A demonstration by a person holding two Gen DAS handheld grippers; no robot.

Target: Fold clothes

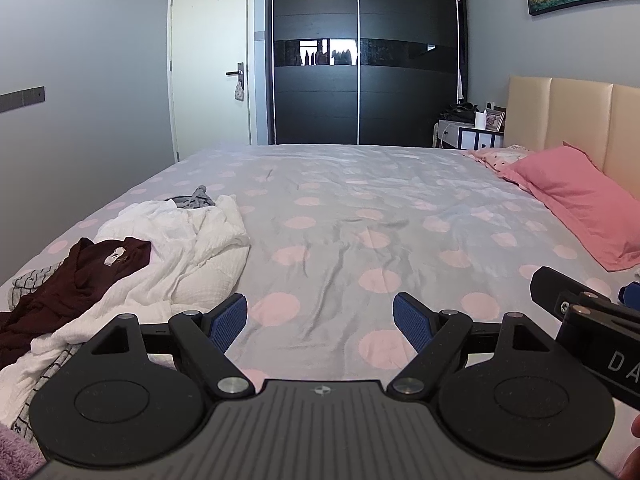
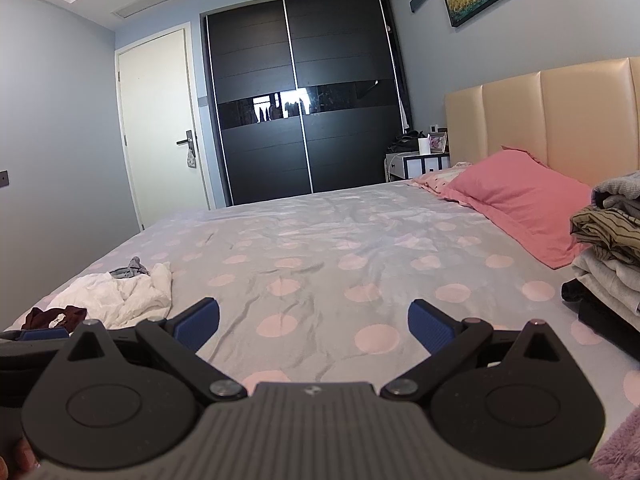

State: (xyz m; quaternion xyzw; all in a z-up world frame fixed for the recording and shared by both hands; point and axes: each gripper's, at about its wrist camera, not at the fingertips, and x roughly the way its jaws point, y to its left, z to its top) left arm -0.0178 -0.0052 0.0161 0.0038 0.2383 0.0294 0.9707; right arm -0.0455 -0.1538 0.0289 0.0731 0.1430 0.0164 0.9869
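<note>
1. Several unfolded garments make one pile (image 1: 132,264) on the bed (image 1: 340,216), at its left edge: a white top (image 1: 188,252) spread widest, a maroon top (image 1: 84,276) lying over its near-left part with a label showing, a striped piece (image 1: 32,280) beneath, and a small grey item (image 1: 192,200) at the far end.
2. From the pile, the left hand-held gripper (image 1: 320,320) sits just to the right and nearer the camera; the white top's hem comes close to its left finger but does not touch it.
3. Its jaws stand wide apart with nothing between them.
4. The right hand-held gripper (image 2: 314,324) is farther right of the pile, equally wide open and empty, over bare sheet.
5. I judge the left one the nearer for a first pick; the pile lies ahead-left of it, its long axis running away along the bed's edge.
6. Well right of the pile, by the pink pillow (image 2: 516,200), a stack (image 2: 612,248) of folded clothes suggests the task is partly done.
7. Hard to tell: how many garments the pile holds, which edges are sleeves or hems, and the stack's right side, cut by the frame. A purple fuzzy fabric (image 1: 16,452) shows only at the corner.
</note>
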